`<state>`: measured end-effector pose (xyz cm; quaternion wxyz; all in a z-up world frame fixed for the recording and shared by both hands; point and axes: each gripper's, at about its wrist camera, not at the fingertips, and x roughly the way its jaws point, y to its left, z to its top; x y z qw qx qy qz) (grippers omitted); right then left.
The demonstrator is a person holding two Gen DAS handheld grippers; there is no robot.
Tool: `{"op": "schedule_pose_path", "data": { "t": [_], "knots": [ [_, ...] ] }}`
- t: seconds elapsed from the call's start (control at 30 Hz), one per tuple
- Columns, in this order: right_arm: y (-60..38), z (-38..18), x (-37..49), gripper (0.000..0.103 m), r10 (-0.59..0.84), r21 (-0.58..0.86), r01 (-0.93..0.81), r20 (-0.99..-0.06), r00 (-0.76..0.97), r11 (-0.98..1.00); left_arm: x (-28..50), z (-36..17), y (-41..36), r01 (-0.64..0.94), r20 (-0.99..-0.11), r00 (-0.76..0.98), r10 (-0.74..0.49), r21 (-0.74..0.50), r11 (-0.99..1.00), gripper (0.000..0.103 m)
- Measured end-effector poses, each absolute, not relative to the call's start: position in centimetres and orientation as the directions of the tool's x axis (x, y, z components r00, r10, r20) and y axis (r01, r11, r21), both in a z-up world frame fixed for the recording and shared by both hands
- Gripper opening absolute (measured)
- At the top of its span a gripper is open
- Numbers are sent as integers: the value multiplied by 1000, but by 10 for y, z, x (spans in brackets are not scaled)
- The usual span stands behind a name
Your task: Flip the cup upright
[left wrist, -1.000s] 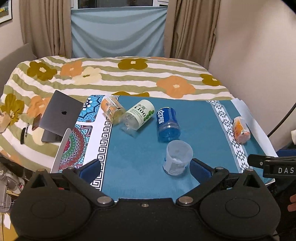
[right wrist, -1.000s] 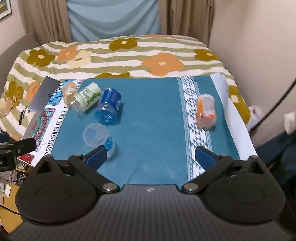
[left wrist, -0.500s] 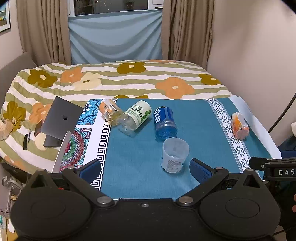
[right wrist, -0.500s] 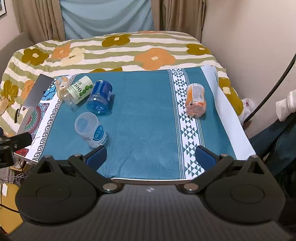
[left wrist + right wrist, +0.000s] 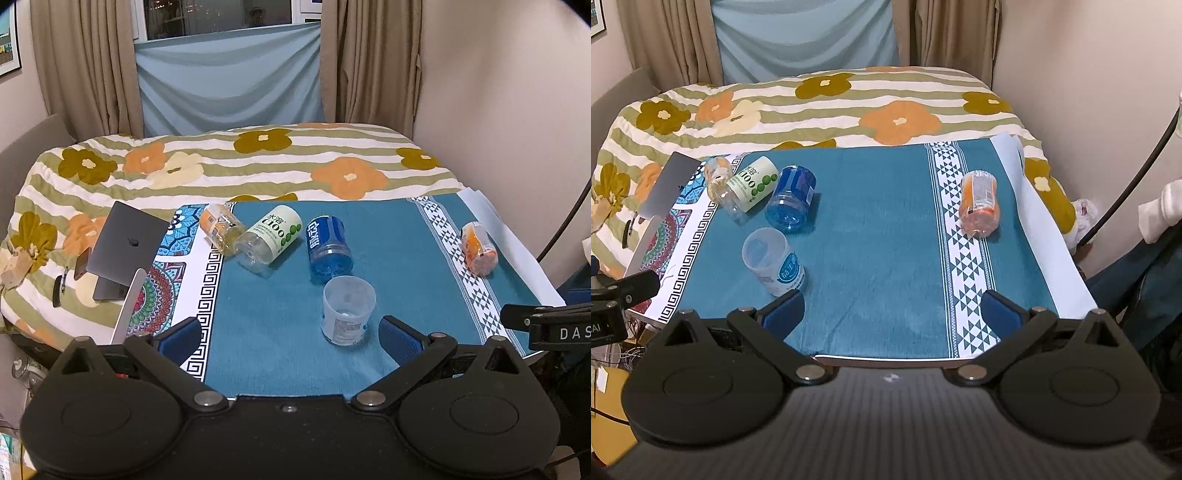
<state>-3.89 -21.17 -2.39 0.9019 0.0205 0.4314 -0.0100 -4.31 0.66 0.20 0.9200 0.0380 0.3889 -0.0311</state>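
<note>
Both grippers have drawn back from the table over the past second, so the blue cloth (image 5: 388, 236) and the flowered bedspread (image 5: 229, 166) behind it now fill more of each view and the window above the blue drape shows in the left wrist camera. The clear cup (image 5: 347, 310), which sat close between the left gripper's fingers a second ago, now stands mouth-up on the cloth just ahead of the left gripper (image 5: 291, 332), nearer its right finger and touched by neither. The left gripper's blue pads are spread wide and hold nothing. From the right wrist camera the cup (image 5: 774, 260) appears leaning, its open mouth up and to the left, near the left finger of the right gripper (image 5: 892, 312), whose pads are likewise wide apart and empty. The cup's blue-and-white label carries Chinese characters too small to read. Four cut-down bottles lie on their sides where they lay before: a white one (image 5: 271, 238) printed "C100" with green dots, a blue one (image 5: 327, 243) with white Chinese lettering, a yellowish one (image 5: 221, 229) with an orange label touching the white one, and an orange one (image 5: 478, 247) well apart on the cloth's triangle-patterned band. A grey laptop (image 5: 127, 243) bearing an Apple logo rests on the bedspread at left. The letters "DAS" show on the black mount (image 5: 554, 328) at the right edge of the left view.
</note>
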Motion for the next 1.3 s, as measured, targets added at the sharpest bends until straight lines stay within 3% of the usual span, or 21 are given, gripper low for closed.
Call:
{"op": "schedule_pose_path", "data": {
  "t": [1.3],
  "knots": [
    [-211,-20,-30,103,-2,27,37,-777,629,999,-27,2,10,74,-721,692,-36,21,997,103]
  ]
}}
